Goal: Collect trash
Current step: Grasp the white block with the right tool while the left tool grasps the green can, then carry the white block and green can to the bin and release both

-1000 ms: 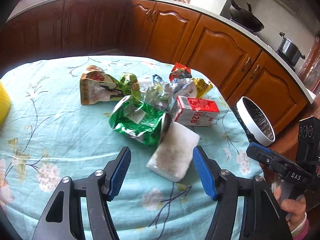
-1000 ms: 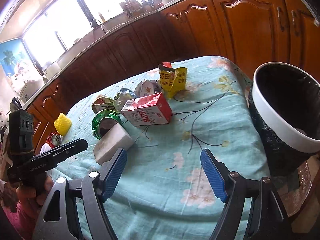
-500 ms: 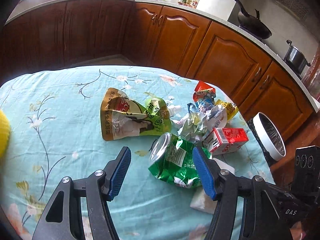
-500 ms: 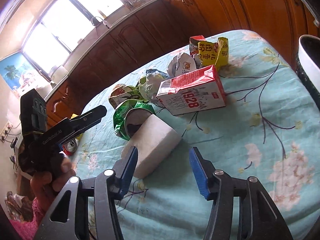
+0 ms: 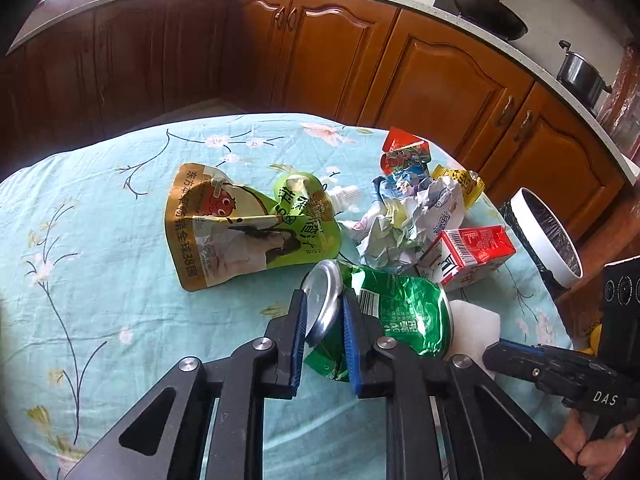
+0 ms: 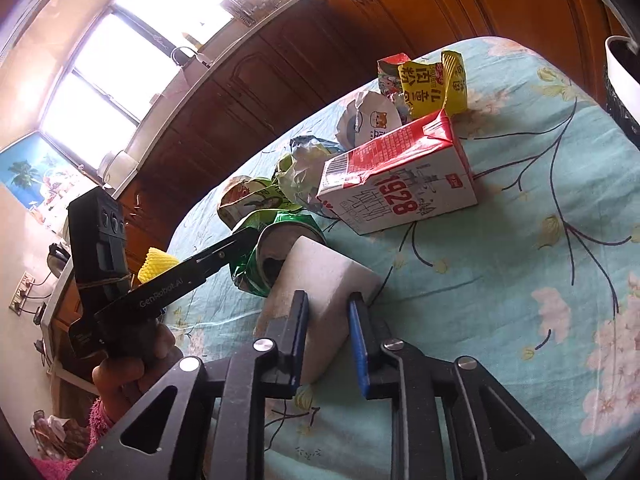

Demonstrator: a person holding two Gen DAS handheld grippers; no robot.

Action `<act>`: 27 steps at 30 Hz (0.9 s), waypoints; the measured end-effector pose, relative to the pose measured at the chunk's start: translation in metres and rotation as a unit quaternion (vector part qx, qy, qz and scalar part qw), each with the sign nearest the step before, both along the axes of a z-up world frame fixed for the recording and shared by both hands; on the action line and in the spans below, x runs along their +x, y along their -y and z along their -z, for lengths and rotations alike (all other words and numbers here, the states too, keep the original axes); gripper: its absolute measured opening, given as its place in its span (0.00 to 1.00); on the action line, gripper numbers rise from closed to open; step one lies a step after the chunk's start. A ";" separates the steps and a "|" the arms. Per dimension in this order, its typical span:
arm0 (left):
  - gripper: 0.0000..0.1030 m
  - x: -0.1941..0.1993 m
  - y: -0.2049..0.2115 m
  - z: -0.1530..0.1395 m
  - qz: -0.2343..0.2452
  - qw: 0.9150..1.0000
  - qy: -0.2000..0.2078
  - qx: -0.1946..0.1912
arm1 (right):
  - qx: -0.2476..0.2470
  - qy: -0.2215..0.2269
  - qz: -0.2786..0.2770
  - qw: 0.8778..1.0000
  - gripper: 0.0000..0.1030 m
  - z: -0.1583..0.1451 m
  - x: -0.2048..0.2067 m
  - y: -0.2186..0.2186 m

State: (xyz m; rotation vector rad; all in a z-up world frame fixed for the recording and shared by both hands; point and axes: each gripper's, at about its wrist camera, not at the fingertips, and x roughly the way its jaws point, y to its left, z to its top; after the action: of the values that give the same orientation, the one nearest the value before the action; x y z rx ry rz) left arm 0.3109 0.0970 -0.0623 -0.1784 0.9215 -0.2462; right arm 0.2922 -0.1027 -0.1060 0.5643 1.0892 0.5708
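My left gripper [image 5: 323,304] is shut on the silver end of a crushed green can [image 5: 400,316] lying on the table. My right gripper [image 6: 328,304] is shut on a white foam block [image 6: 324,280] that lies against the can [image 6: 276,248]; the block also shows in the left wrist view [image 5: 476,322]. A red and white milk carton [image 6: 400,180] lies just beyond. Crumpled wrappers [image 5: 404,220], a green and gold pouch [image 5: 240,224] and a yellow packet [image 6: 432,84] lie around it.
The table has a light blue floral cloth [image 5: 100,260]. A white bin with a black liner [image 5: 548,236] stands off the table's right edge, also seen in the right wrist view [image 6: 620,76]. Wooden cabinets [image 5: 320,48] run behind. A yellow foam net [image 6: 156,268] lies at the left.
Both grippers have closed: the left onto the green can's end, the right onto the white foam block. Both have moved in closer to the trash pile.
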 end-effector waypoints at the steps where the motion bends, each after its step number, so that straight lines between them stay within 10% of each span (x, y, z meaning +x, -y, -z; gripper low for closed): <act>1: 0.15 -0.004 0.001 -0.003 -0.001 1.000 0.002 -0.005 | 0.001 0.004 0.001 1.000 0.12 -0.003 -0.002 0.004; 27: 0.14 -0.029 0.141 -0.031 0.099 0.994 0.041 -0.038 | -0.046 0.058 0.159 0.984 0.06 -0.043 -0.044 0.197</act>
State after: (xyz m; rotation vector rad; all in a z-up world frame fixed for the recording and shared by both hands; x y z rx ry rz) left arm 0.2822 -0.0440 -0.0315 -0.1460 0.8484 -0.4691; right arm 0.2478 -0.2999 -0.0627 0.6018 0.8878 0.2687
